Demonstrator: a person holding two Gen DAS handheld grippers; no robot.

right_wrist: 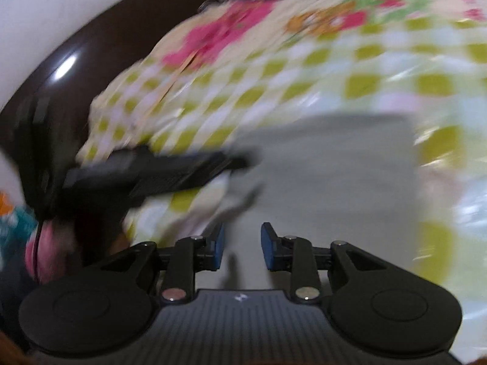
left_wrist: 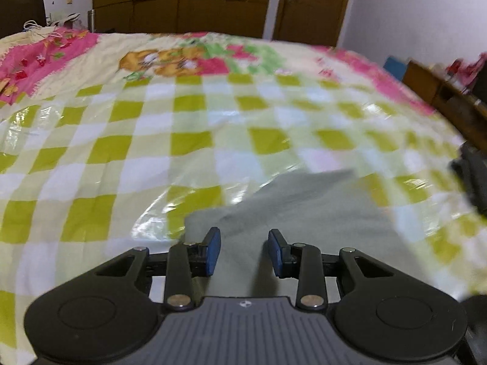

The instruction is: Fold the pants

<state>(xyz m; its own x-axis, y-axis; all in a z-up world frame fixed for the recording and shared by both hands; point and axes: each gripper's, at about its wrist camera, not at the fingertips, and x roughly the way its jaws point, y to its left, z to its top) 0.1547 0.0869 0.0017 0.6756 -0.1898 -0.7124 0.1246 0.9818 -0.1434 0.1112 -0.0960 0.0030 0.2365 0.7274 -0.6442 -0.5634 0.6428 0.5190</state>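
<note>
A: Our left gripper and right gripper both hover parted and empty over the grey pants on the checked bedspread.

B: We pinch matching corners, then fold evenly.

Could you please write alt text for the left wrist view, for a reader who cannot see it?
The open left gripper hovers over grey pants lying on a bed with a green-and-white checked cover. Nothing is between its blue pads. Wooden wardrobes stand behind the bed, and the right side of the picture is blurred.
</note>
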